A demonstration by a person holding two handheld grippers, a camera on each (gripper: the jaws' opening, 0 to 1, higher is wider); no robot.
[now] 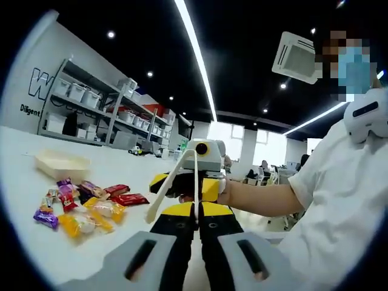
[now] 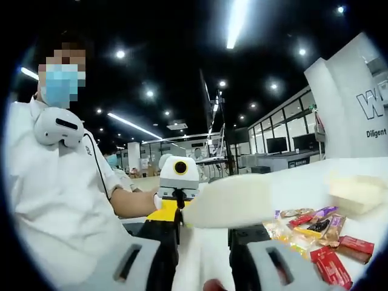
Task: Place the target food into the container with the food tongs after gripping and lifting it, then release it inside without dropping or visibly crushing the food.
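The right gripper (image 2: 200, 257) has its jaws clamped on the cream tongs (image 2: 227, 203), whose arms reach ahead. Right of its tips lie the wrapped snacks (image 2: 318, 233), and beyond them the pale container (image 2: 357, 194). The left gripper (image 1: 200, 251) hovers with jaws nearly together, holding nothing, snacks to its left.

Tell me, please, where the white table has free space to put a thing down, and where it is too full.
The table is bare on the far side of the container, toward the shelves, and also between the snack packets and the tongs. It is crowded at the packets themselves, which lie close together, some overlapping, just in front of the container.
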